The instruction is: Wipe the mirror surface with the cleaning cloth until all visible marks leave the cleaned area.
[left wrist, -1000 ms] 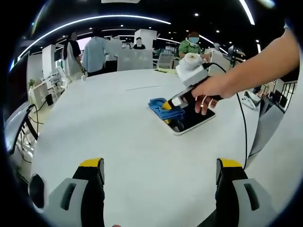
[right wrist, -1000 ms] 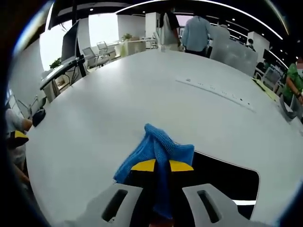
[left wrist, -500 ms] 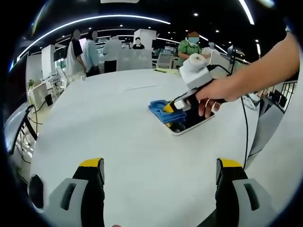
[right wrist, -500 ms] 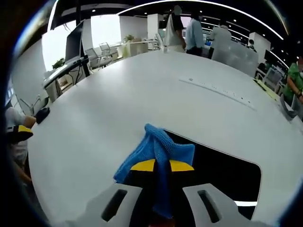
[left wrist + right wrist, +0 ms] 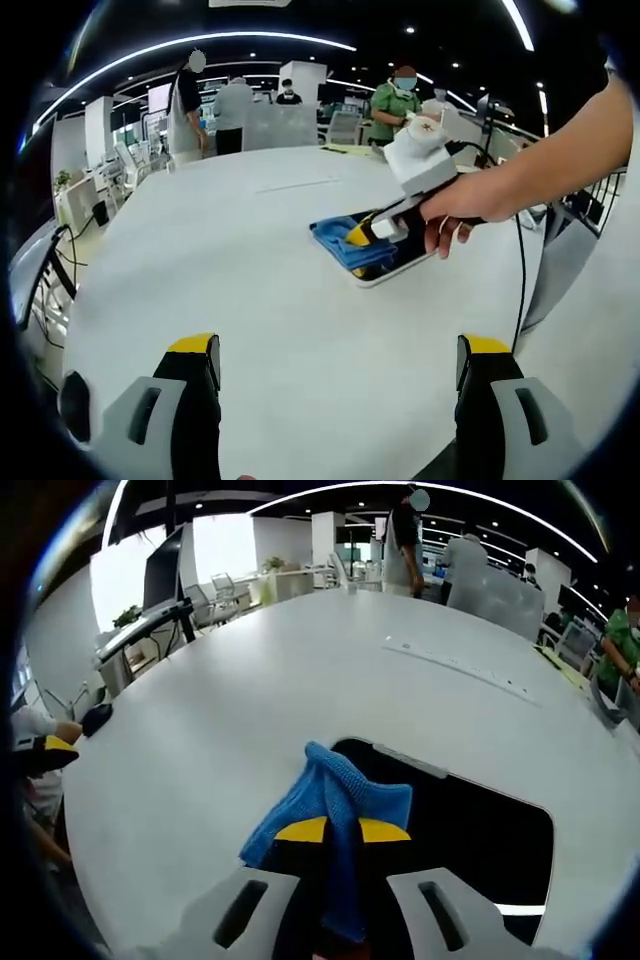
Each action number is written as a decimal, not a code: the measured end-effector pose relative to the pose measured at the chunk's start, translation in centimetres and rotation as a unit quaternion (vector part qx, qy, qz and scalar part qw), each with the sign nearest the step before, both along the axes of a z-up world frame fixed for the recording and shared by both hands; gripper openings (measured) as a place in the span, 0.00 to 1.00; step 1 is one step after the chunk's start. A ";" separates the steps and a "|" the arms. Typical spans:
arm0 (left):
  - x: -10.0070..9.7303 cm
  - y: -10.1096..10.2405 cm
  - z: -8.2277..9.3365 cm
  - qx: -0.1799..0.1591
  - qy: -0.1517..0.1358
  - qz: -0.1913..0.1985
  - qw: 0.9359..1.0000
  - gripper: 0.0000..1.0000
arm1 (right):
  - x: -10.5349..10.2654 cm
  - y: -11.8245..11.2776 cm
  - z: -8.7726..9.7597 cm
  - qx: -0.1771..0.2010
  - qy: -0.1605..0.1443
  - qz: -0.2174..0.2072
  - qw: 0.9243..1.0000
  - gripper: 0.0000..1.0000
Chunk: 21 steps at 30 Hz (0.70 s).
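Note:
A blue cleaning cloth [image 5: 335,802] is pinched between the yellow-tipped jaws of my right gripper [image 5: 342,832], which is shut on it. The cloth rests on the near left end of a dark rectangular mirror [image 5: 470,825] lying flat on the white table [image 5: 230,700]. In the left gripper view the right gripper [image 5: 362,231], held by a person's hand [image 5: 455,205], presses the cloth [image 5: 345,243] onto the mirror [image 5: 402,260] at mid-table. My left gripper [image 5: 338,372] stands open over bare table, well short of the mirror.
A cable [image 5: 519,290] hangs from the right gripper across the table's right side. A thin strip [image 5: 460,670] lies on the table beyond the mirror. Several people [image 5: 215,105] stand at desks past the far edge. Bare table surrounds the mirror.
The right gripper with the cloth has slid along the mirror, so more dark glass shows beside and beyond the cloth. The left gripper has stayed put.

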<state>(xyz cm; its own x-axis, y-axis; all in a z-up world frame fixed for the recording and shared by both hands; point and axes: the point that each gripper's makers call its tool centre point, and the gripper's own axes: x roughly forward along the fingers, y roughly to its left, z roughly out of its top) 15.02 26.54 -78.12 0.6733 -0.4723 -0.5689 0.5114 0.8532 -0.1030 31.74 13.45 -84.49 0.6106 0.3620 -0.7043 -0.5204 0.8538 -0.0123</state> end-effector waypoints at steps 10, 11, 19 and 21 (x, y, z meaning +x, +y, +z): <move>0.1 -0.2 0.1 0.001 0.000 -0.005 1.000 0.99 | -1.2 -0.1 0.0 0.003 -0.001 0.004 1.000 0.06; 0.1 -0.3 0.1 0.001 0.000 -0.006 1.000 0.99 | -1.3 -0.1 0.0 0.003 -0.001 0.004 1.000 0.06; 0.2 -0.8 0.2 0.001 -0.002 -0.013 1.000 0.99 | -2.1 -0.1 -0.1 0.004 -0.004 0.009 1.000 0.07; 0.2 -0.9 0.2 0.001 -0.002 -0.014 1.000 0.99 | -2.2 -0.1 0.0 0.005 -0.003 0.008 1.000 0.07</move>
<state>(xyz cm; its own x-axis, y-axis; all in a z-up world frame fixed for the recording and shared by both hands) 15.20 25.67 -77.88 0.6619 -0.4906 -0.5667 0.5362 0.8382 -0.0994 29.56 13.32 -84.54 0.6081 0.3784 -0.6978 -0.5343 0.8453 -0.0072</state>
